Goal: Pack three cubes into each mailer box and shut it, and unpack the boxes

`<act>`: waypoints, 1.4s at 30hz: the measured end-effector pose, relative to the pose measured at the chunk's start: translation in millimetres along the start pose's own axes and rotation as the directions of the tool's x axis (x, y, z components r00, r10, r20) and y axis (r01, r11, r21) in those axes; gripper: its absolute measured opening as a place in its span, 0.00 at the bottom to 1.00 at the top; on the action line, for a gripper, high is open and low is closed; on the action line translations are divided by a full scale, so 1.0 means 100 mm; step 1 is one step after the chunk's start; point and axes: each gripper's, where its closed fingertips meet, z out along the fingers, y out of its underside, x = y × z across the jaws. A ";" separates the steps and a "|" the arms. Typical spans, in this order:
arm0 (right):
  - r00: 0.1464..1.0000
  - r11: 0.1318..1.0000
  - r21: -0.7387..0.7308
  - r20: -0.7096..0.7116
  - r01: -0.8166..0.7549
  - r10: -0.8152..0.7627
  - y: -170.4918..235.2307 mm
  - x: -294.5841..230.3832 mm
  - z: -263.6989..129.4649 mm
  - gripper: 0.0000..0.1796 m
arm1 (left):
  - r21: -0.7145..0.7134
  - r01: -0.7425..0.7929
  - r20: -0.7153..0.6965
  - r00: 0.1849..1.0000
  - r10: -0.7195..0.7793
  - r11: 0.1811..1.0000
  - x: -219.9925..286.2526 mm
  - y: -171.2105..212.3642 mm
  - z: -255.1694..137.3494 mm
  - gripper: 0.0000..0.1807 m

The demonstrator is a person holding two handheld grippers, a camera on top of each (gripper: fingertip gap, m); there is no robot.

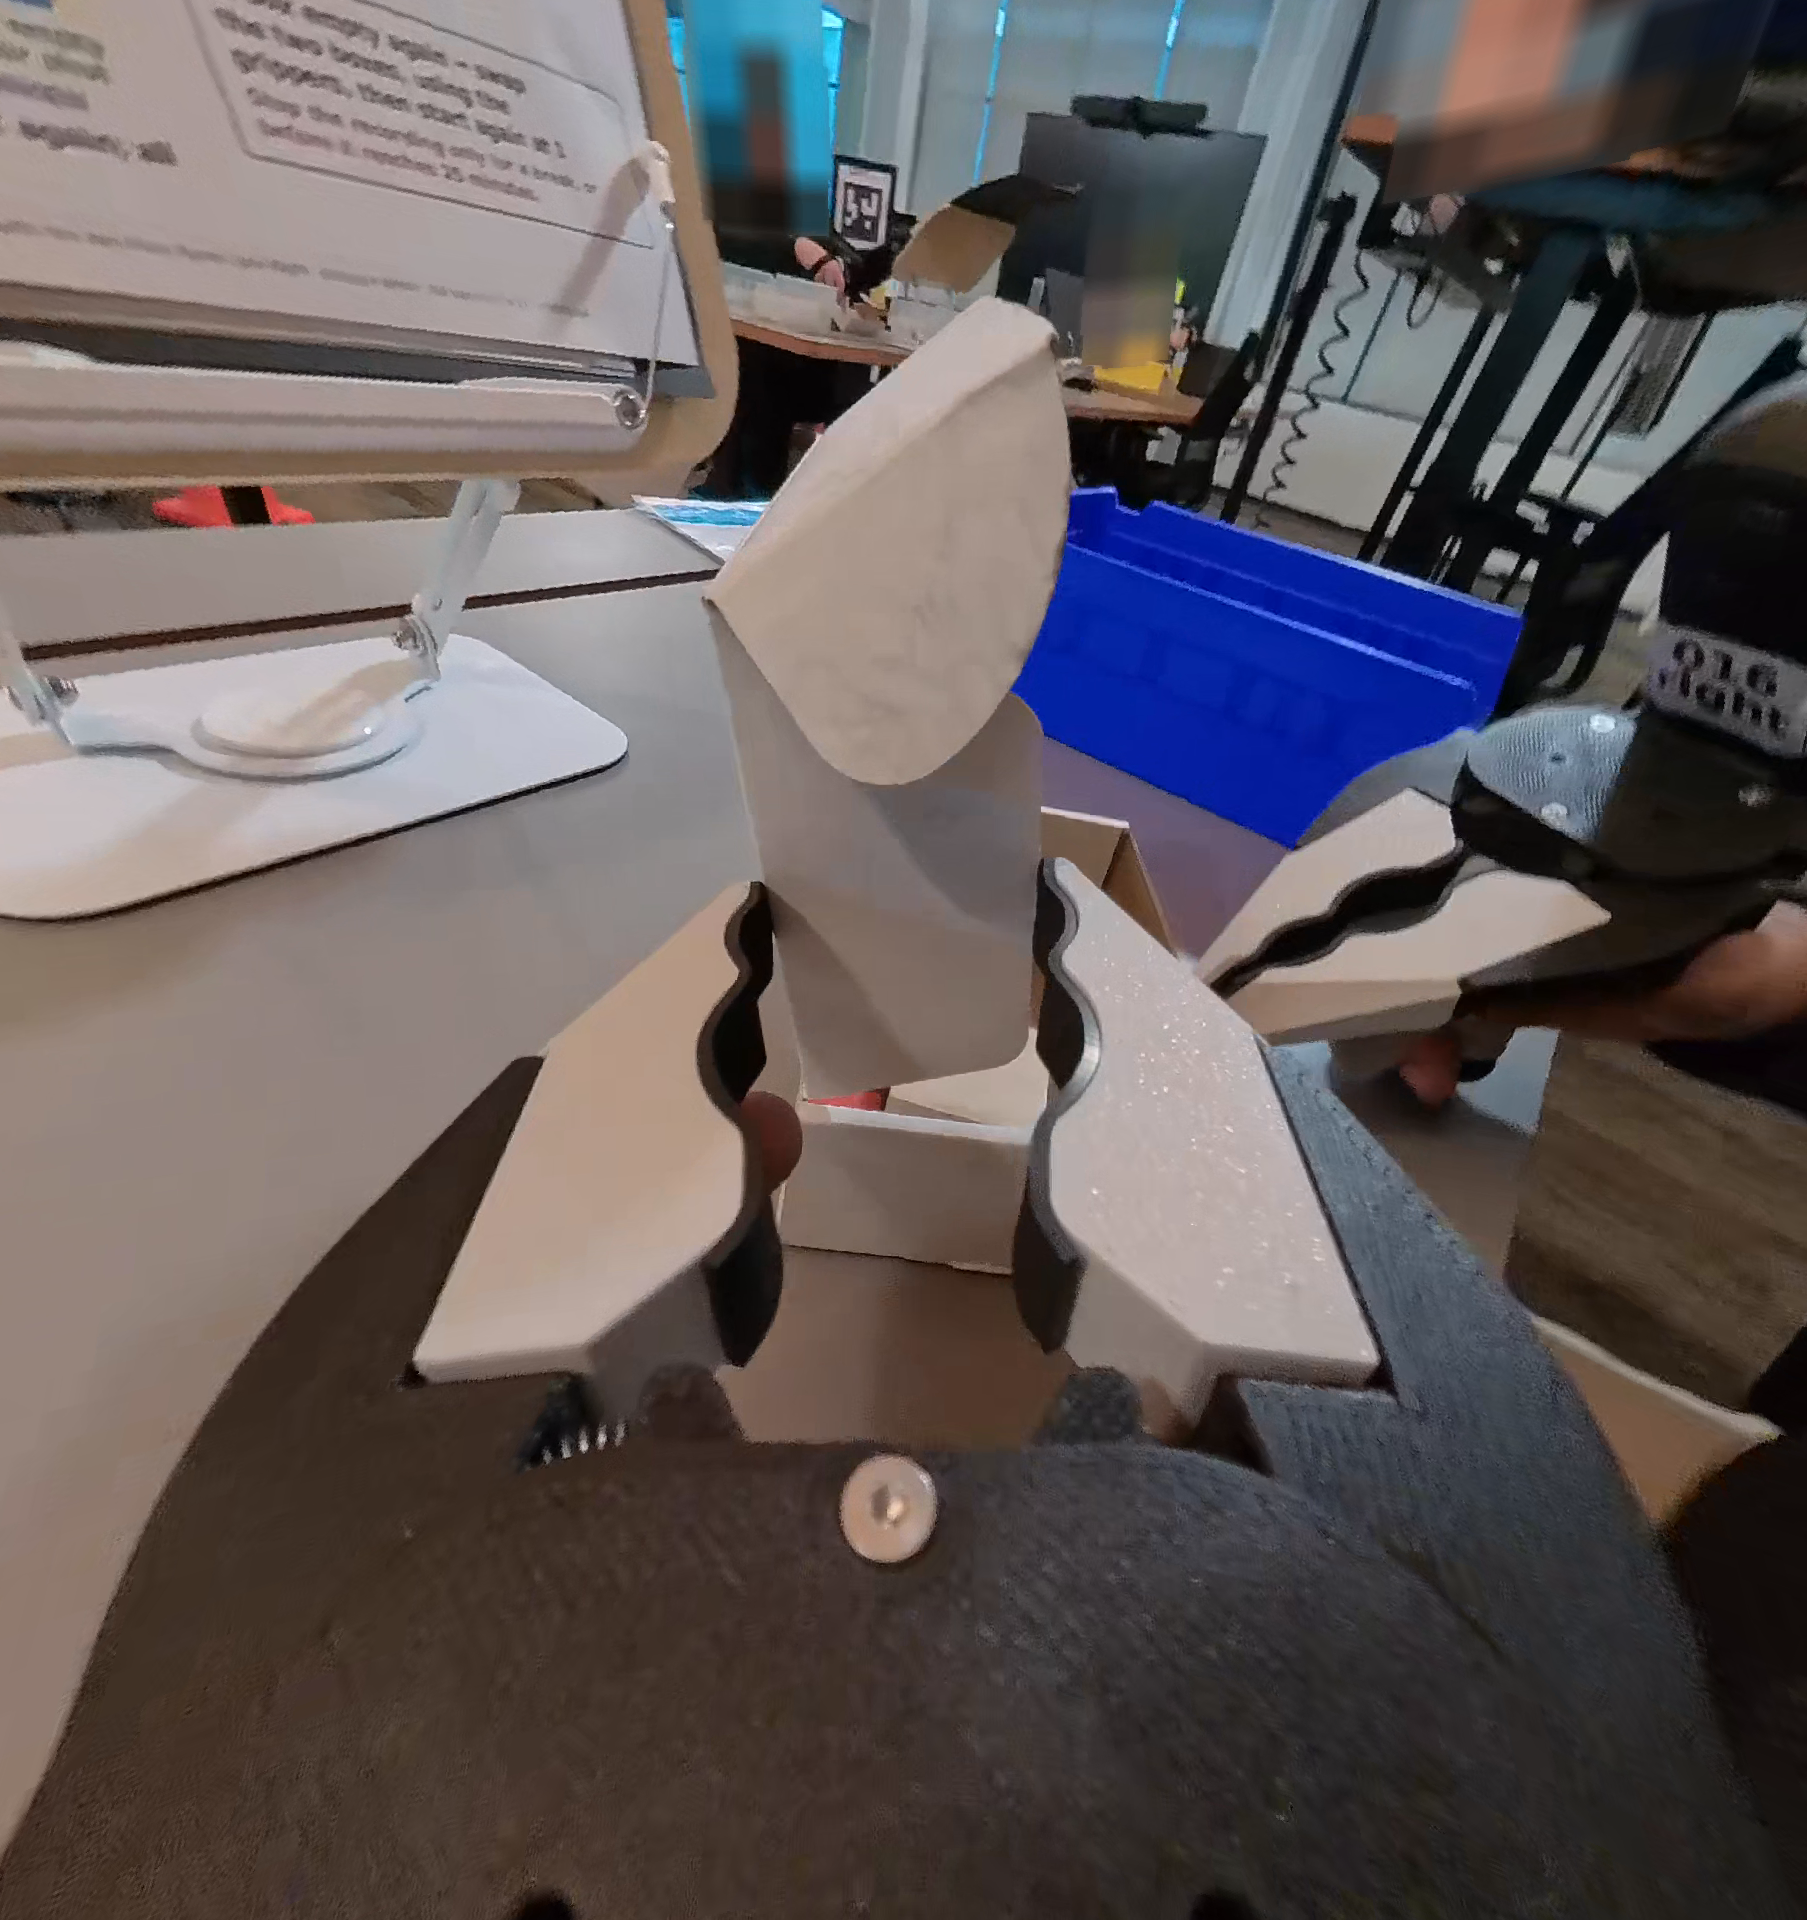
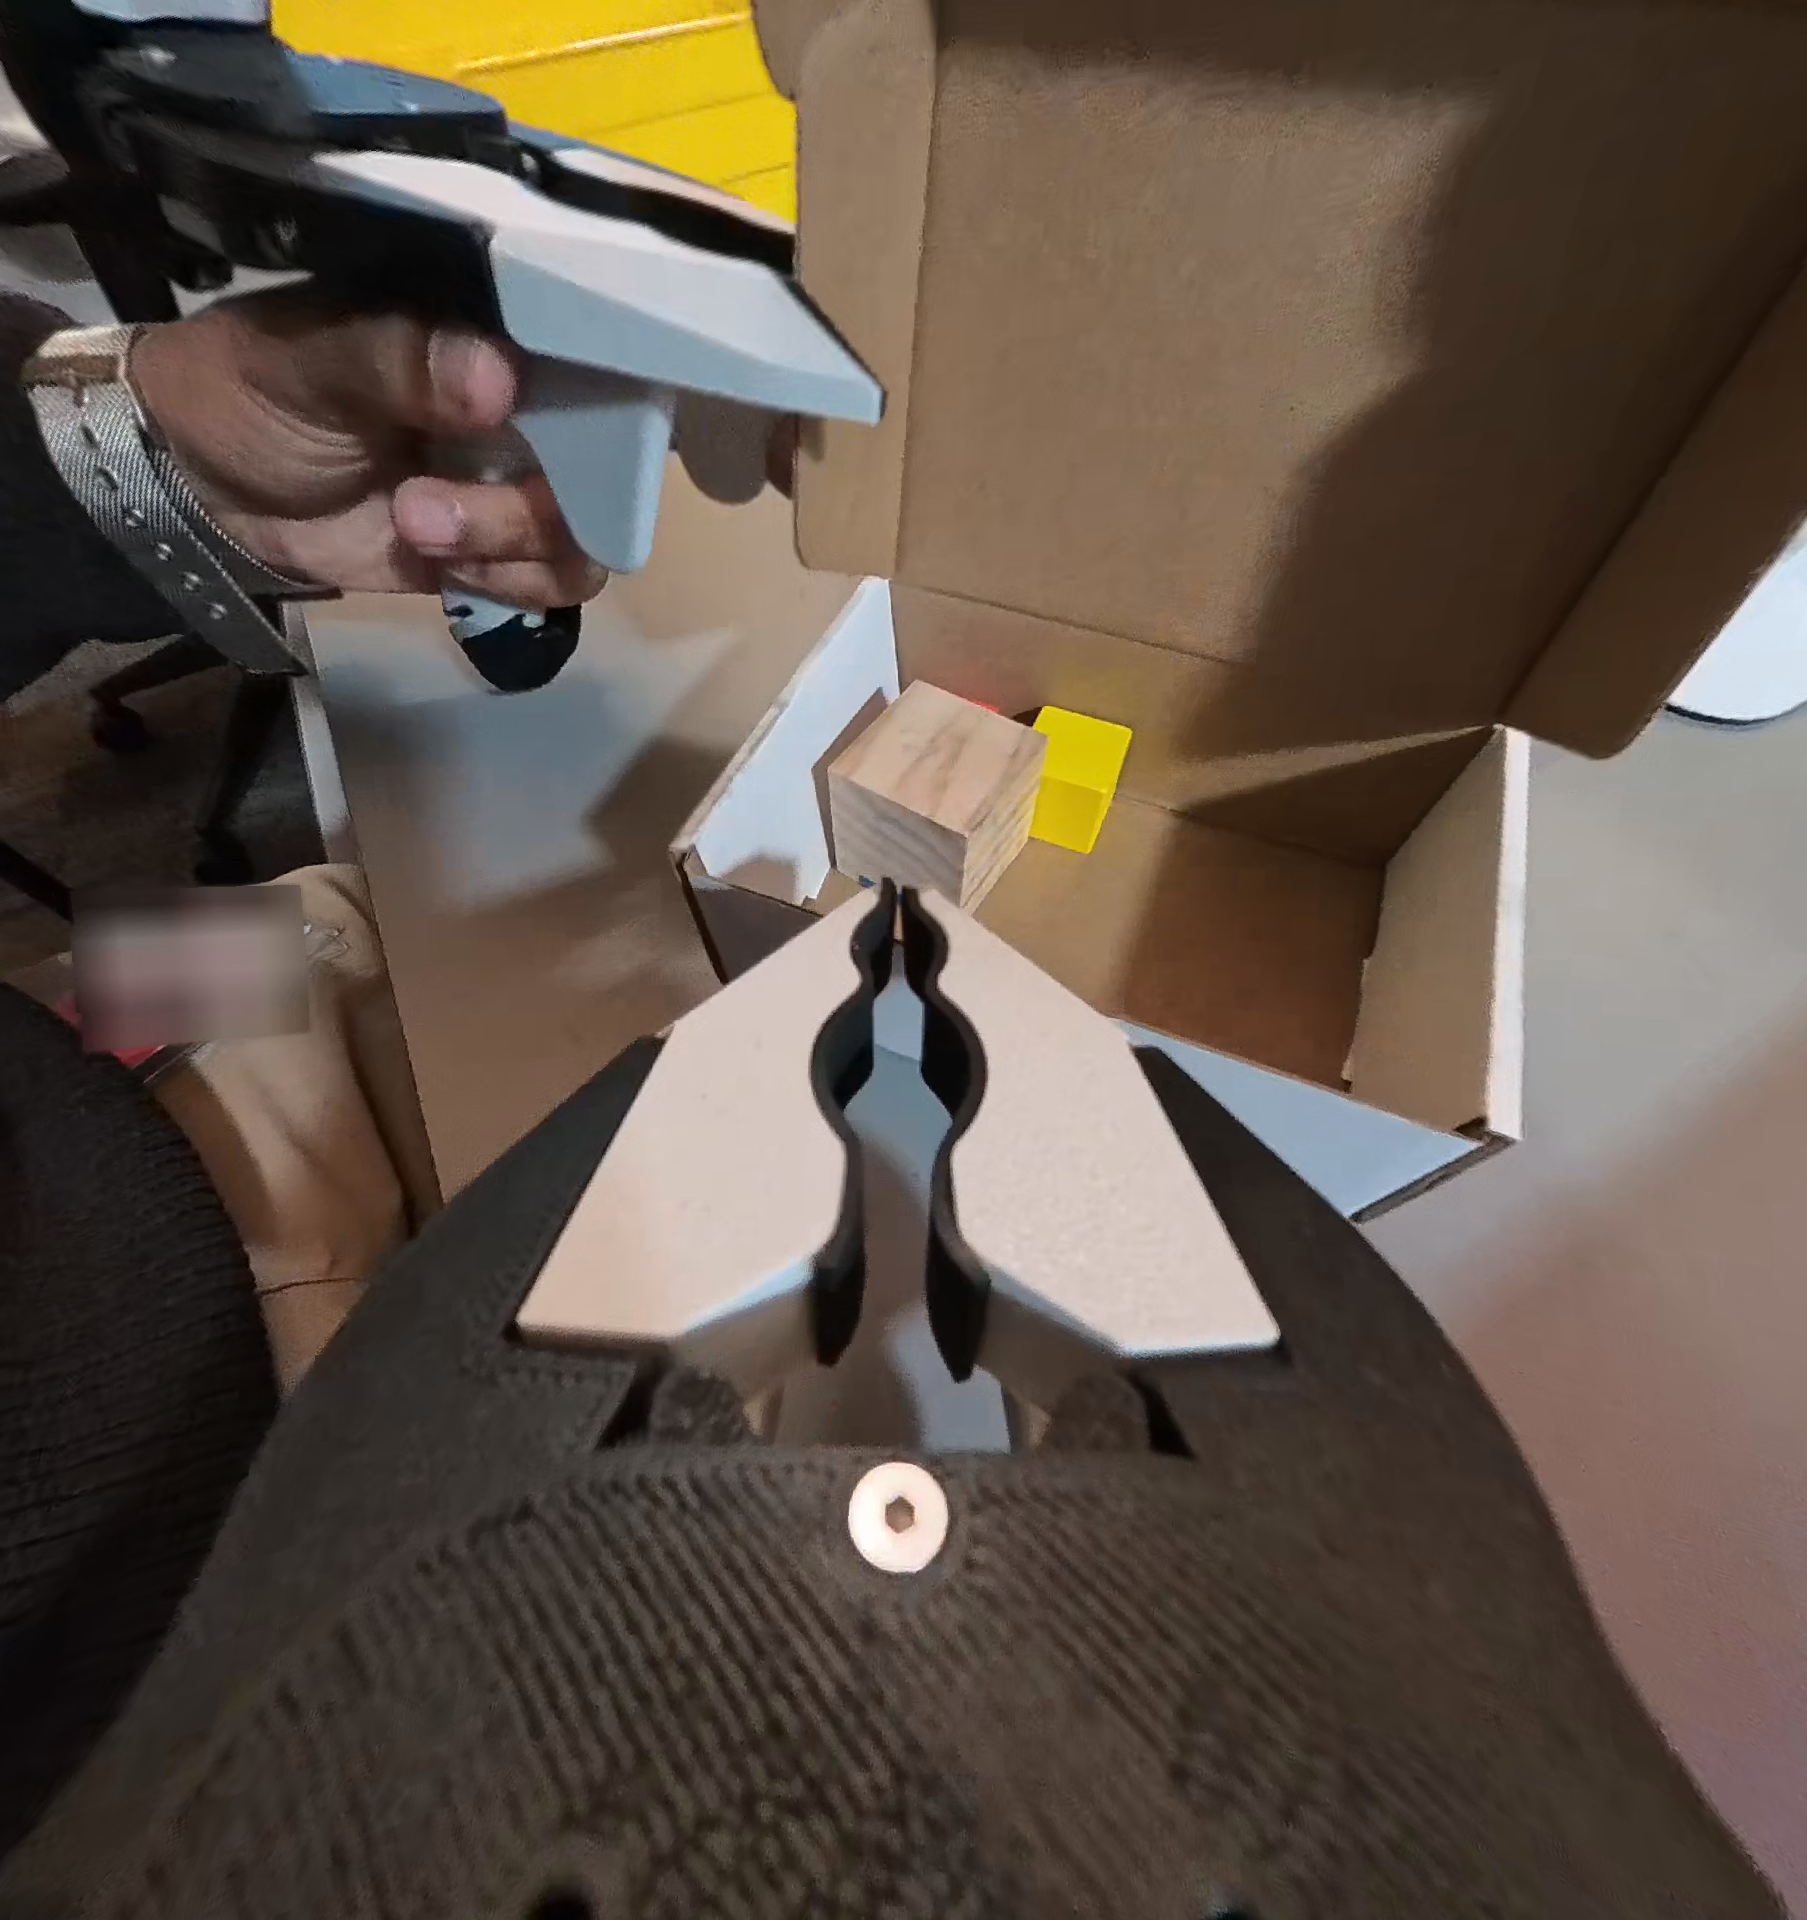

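The left gripper (image 1: 904, 997) is spread wide, its fingers either side of the mailer box's (image 2: 1439, 987) raised lid flap (image 1: 909, 727) without pinching it. The open box sits on the table (image 2: 1657, 1351), a wooden cube (image 2: 930, 800) and yellow cube (image 2: 1081, 779) inside. The right gripper (image 2: 899, 904) is clenched on nothing, tips at the wooden cube.

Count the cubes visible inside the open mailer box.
3: a wooden cube nearest the left wall, a yellow cube right behind it, and a red cube barely peeking behind both. More may be hidden.
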 end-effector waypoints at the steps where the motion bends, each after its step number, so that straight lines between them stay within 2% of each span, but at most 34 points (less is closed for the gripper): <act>1: 1.000 1.000 -0.001 0.000 0.009 -0.009 0.00 -0.01 0.00 0.00 | 0.005 0.035 -0.004 0.999 -0.035 0.999 -0.02 -0.01 -0.01 0.27; 6: 1.000 1.000 -0.004 0.014 0.000 0.000 -0.01 -0.03 0.01 0.03 | 0.004 0.143 -0.021 0.989 -0.143 0.990 -0.07 -0.03 -0.04 0.27; 10: 0.979 0.986 -0.016 0.119 -0.164 0.165 -0.10 -0.11 0.05 0.23 | -0.006 0.173 -0.026 0.985 -0.173 0.985 -0.07 -0.02 -0.06 0.27; 14: 0.964 0.972 -0.063 0.123 -0.228 0.234 -0.22 -0.05 0.11 0.28 | -0.010 0.196 -0.034 0.980 -0.196 0.981 -0.06 -0.01 -0.07 0.27; 17: 0.978 0.971 -0.138 0.049 -0.194 0.203 -0.24 0.10 0.19 0.30 | -0.011 0.200 -0.042 0.979 -0.201 0.980 -0.06 -0.01 -0.08 0.27; 21: 0.987 0.930 -0.336 0.009 -0.149 0.161 -0.18 0.12 0.40 0.37 | -0.015 0.185 -0.043 0.982 -0.186 0.983 -0.05 0.00 -0.10 0.27; 24: 0.977 0.885 -0.430 0.030 -0.178 0.211 -0.14 0.02 0.54 0.33 | -0.012 0.160 -0.036 0.986 -0.160 0.987 -0.05 0.00 -0.11 0.27; 27: 0.984 0.858 -0.492 0.011 -0.149 0.177 -0.01 0.02 0.59 0.32 | -0.007 0.137 -0.044 0.990 -0.137 0.991 -0.03 0.01 -0.11 0.27; 29: 0.981 0.859 -0.488 0.025 -0.156 0.193 -0.01 -0.01 0.59 0.27 | -0.004 0.140 -0.047 0.989 -0.140 0.990 -0.03 0.00 -0.12 0.27; 34: 0.982 0.864 -0.481 0.034 -0.146 0.185 -0.05 0.02 0.52 0.26 | -0.003 0.146 -0.053 0.988 -0.146 0.989 -0.04 0.01 -0.12 0.27; 38: 0.964 0.899 -0.391 0.088 -0.199 0.251 -0.37 0.02 0.26 0.26 | -0.002 0.128 -0.049 0.991 -0.128 0.992 -0.03 0.01 -0.12 0.27; 42: 0.957 0.932 -0.255 0.066 -0.256 0.281 -0.82 0.27 -0.34 0.26 | -0.001 0.120 -0.055 0.991 -0.120 0.993 -0.02 0.01 -0.12 0.27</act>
